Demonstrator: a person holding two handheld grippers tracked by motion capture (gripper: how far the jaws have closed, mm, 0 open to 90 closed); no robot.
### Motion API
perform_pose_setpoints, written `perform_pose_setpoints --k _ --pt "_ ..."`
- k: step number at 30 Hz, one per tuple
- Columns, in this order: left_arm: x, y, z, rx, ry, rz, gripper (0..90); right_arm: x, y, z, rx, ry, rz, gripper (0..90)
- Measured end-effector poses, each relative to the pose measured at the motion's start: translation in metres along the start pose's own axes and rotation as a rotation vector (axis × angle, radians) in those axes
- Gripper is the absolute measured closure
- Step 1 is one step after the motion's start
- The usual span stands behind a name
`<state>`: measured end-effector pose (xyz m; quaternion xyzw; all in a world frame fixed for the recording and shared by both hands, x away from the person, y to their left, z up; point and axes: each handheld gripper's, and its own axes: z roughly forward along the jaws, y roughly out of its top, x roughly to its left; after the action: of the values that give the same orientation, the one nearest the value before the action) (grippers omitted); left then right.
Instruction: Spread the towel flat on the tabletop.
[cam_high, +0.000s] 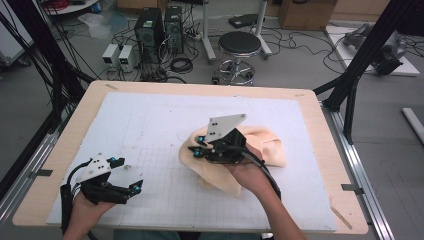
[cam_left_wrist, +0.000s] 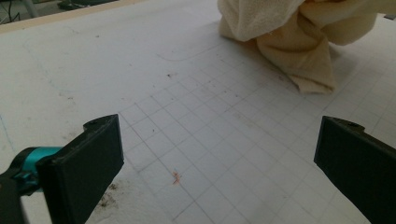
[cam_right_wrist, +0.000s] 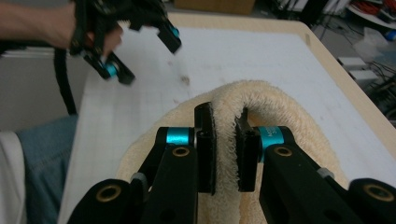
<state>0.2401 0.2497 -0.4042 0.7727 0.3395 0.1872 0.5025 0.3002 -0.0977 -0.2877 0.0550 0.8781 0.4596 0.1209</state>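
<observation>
High view: fixed above the near edge of the table (cam_high: 310, 100), facing forward and down, far enough to take in the whole top plus floor beyond. Left gripper view: low over the white mat (cam_left_wrist: 196, 93), close, looking across it to the cream towel (cam_left_wrist: 299, 56). Right gripper view: very close on the towel, facing the left gripper (cam_right_wrist: 135, 51). All 3 views share towel and mat.

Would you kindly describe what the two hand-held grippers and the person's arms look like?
Both the left gripper and the right gripper are black, with flat rectangular jaws, teal fittings near the jaws and brass-coloured pivot rings. Each carries a grey three-cornered plate with dark dots and trails a thick black cable. The forearms are bare; the person wears blue jeans.
</observation>
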Motion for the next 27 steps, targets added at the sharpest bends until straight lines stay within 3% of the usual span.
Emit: perform_pose_setpoints --k 3,5,6,7,12,15,19,23,27 --pt "0.000 0.000 -0.001 -0.005 0.000 -0.001 1.8 0.005 0.014 0.016 -0.010 0.032 0.014 82.1" --pt "0.000 0.000 -0.001 -0.004 -0.003 -0.003 1.8 0.006 0.013 0.025 0.005 0.035 0.018 80.7" --pt "0.000 0.000 -0.001 -0.003 -0.004 -0.001 2.0 0.006 0.011 0.031 0.020 0.039 0.026 79.1" --pt "0.000 0.000 -0.001 0.000 -0.008 -0.002 2.9 0.004 -0.002 0.050 0.045 0.068 0.063 73.6" --pt "-0.002 0.000 -0.001 0.000 -0.022 0.006 5.8 0.002 -0.026 0.068 0.084 0.104 0.111 65.9" --pt "-0.004 0.000 0.000 0.006 -0.027 0.006 11.2 0.005 -0.037 0.061 0.084 0.094 0.126 56.3" --pt "-0.005 0.001 0.000 0.009 -0.035 0.014 12.4 0.010 -0.044 0.048 0.060 0.083 0.111 52.1" --pt "-0.008 0.001 0.000 0.012 -0.042 0.019 12.6 0.016 -0.061 0.031 0.037 0.086 0.114 50.4" --pt "-0.010 0.002 0.003 0.016 -0.055 0.030 14.1 0.025 -0.083 0.024 0.060 0.087 0.089 51.0"
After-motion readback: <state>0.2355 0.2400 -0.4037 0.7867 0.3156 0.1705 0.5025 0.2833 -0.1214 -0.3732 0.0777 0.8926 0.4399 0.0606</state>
